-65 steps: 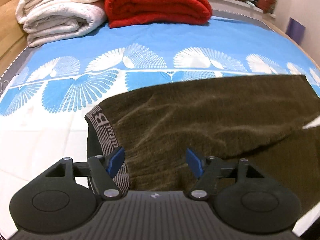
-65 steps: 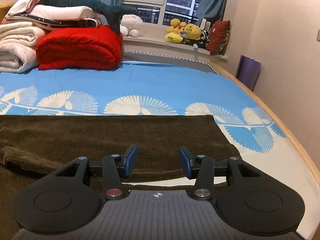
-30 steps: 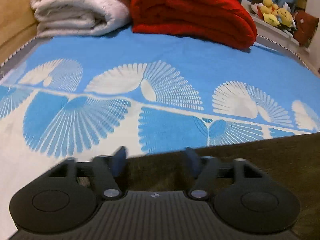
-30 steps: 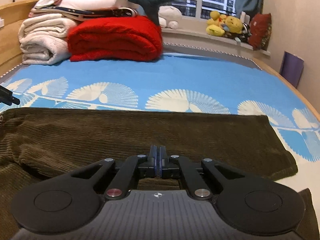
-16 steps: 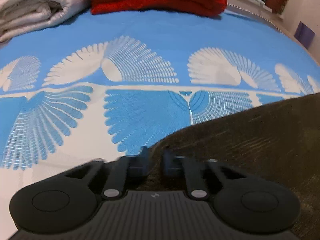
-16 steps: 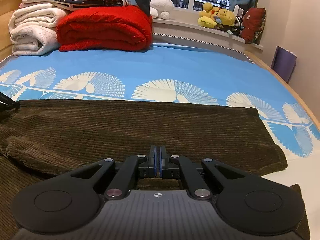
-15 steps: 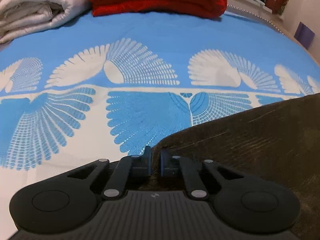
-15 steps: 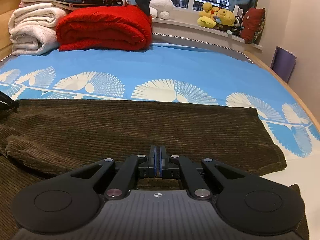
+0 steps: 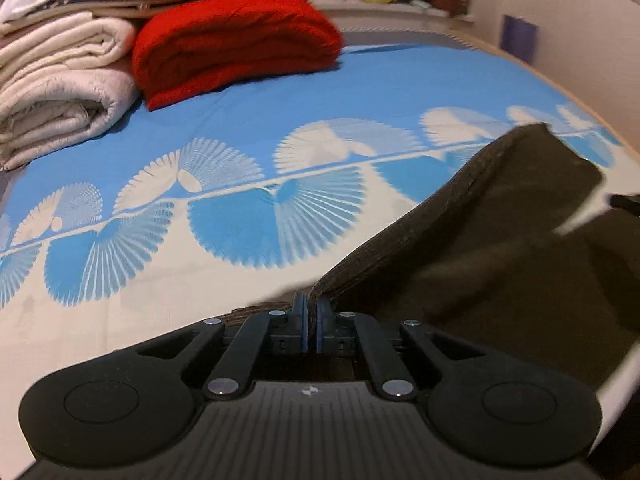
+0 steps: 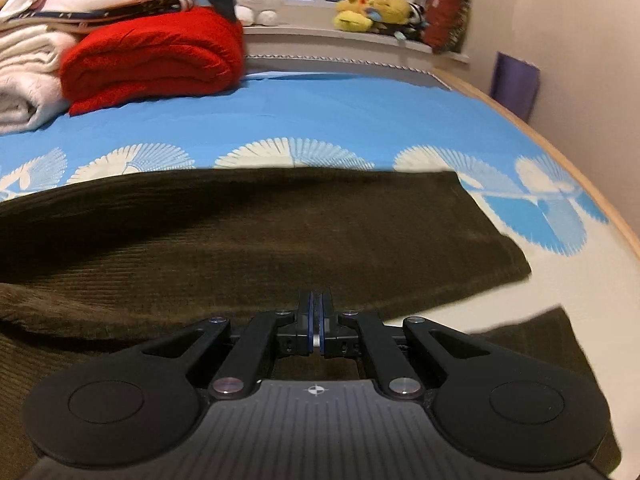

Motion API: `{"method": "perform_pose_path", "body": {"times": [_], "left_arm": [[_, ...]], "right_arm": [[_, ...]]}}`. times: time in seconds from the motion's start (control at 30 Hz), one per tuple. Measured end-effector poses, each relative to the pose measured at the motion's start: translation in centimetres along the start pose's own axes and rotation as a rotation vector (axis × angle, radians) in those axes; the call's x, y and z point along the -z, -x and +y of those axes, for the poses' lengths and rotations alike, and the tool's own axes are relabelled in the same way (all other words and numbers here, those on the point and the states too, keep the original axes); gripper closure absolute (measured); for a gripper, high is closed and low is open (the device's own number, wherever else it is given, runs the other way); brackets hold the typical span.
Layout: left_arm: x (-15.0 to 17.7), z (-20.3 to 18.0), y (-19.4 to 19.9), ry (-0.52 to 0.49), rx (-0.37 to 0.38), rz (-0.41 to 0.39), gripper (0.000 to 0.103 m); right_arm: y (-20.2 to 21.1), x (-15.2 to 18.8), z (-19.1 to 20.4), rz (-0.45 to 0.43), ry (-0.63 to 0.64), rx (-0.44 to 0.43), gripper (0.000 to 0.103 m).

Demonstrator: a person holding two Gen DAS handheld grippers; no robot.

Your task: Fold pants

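Dark brown corduroy pants [image 10: 256, 240] lie across a bed with a blue and white fan-patterned sheet [image 10: 320, 120]. My left gripper [image 9: 311, 308] is shut on the waist end of the pants [image 9: 480, 248], holding that end lifted off the sheet so the cloth slopes away to the right. In the right wrist view my right gripper [image 10: 316, 308] is shut on the near edge of a pant leg, close to the hem [image 10: 492, 224]. A second leg's corner [image 10: 536, 332] shows at the lower right.
A folded red blanket [image 10: 156, 56] and rolled white bedding [image 9: 60, 100] are stacked at the head of the bed. Plush toys [image 10: 372, 8] sit on the windowsill. A wooden bed rim [image 10: 560, 152] and a wall run along the right, with a purple object [image 10: 514, 84] against it.
My left gripper shut on the waist end of the pants, then lifted it and carried it toward the right. My right gripper stayed shut on the leg and shifted slightly.
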State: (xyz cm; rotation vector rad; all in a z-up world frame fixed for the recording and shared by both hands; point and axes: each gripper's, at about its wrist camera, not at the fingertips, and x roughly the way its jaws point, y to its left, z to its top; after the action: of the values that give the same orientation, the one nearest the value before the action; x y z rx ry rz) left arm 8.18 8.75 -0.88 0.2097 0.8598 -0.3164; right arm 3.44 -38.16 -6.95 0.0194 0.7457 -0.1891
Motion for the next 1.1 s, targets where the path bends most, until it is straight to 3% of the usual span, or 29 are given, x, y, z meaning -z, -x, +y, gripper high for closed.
{"method": "perform_pose_path", "body": {"times": [0.1,0.2,0.37,0.5,0.57,0.63,0.73,0.83,1.0,1.07,1.1], "left_arm": [[4.5,-1.9,2.8,0.005,0.022,0.016,0.1],[8.0,-2.7,3.3,0.022,0.047,0.085,0.097],[10.6,1.2,5.3,0.279,0.093,0.033,0.092],[12.6,4.5,3.7,0.472,0.138,0.103,0.064],[13.3,5.6,2.0,0.545,0.156,0.157,0.056],[13.9,6.4,0.0,0.59,0.123,0.239,0.043],[14.1,7.8,-2.6,0.64,0.062,0.33,0.041],[13.7,9.0,-3.6,0.694,0.07,0.318,0.036],[12.9,10.5,-4.1,0.757,0.062,0.27,0.037],[12.1,11.0,-3.6,0.749,0.004,0.214,0.046],[11.6,10.9,-3.2,0.724,-0.031,0.181,0.056]], "right_arm": [[0.9,0.7,-1.2,-0.002,-0.054,0.001,0.101],[1.7,1.3,-2.4,0.012,-0.131,-0.014,0.101],[2.5,2.0,-3.4,0.037,-0.231,-0.035,0.101],[2.4,2.0,-3.4,0.048,-0.277,-0.055,0.101],[2.3,1.9,-3.0,0.047,-0.27,-0.061,0.101],[2.0,1.8,-2.7,0.045,-0.255,-0.071,0.101],[1.7,1.5,-2.1,0.036,-0.231,-0.082,0.101],[1.1,1.1,-1.7,0.037,-0.221,-0.101,0.092],[-0.6,0.3,-0.7,0.048,-0.226,-0.122,0.073],[-1.4,0.0,-0.4,0.056,-0.241,-0.136,0.072],[-1.8,-0.2,-0.2,0.059,-0.245,-0.14,0.071]]}}
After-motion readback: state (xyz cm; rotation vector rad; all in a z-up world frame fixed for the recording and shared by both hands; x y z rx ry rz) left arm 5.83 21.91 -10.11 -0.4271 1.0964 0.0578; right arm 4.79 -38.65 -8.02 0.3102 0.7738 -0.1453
